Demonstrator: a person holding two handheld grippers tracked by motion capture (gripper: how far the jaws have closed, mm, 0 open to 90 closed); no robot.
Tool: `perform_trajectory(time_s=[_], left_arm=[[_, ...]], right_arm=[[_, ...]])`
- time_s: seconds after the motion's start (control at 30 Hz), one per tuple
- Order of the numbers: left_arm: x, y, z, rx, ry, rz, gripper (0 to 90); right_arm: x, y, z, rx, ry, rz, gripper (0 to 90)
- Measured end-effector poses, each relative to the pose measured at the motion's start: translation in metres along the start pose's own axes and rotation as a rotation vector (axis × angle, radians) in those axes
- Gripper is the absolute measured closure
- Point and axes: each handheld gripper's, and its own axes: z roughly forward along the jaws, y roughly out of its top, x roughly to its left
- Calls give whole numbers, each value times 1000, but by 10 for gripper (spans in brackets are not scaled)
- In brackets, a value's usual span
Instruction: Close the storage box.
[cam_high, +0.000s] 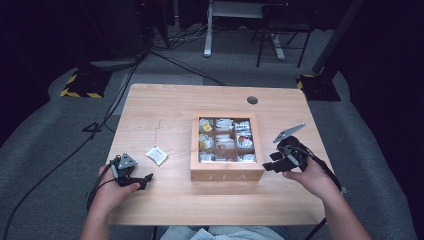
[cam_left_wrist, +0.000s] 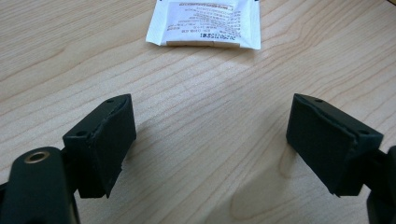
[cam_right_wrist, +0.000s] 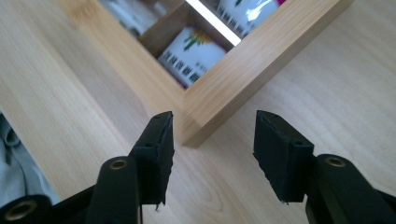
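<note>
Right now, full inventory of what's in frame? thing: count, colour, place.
tea box: one, light wood, lid off, nine compartments, right of the table's middle, "TEA" on its near wall.
tea sachets in the box: count unclear, mostly white with some yellow and red print, spread over the compartments.
loose tea sachet: one, white with printed text, flat on the table left of the box, ahead of the left gripper.
table: one, light wood, centre; round cable hole near its far edge.
desk frame: one, white, on the floor behind.
left gripper: black, open, empty, near left edge of table.
right gripper: black, open, empty, at the box's near right corner.
</note>
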Motion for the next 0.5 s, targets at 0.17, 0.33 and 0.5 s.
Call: perform_trajectory(time_s=[0.17,0.33,0.5], left_arm=[[0,0,0,2,-2,0,163],[0,0,0,2,-3,0,163],[0,0,0,2,-2,0,163]], right_arm=[[-13,-4,-12,-122,-56,27,443],[-27,-10,-23,-216,-120,15,441],[-43,-20,-28,-314,-153,36,424]])
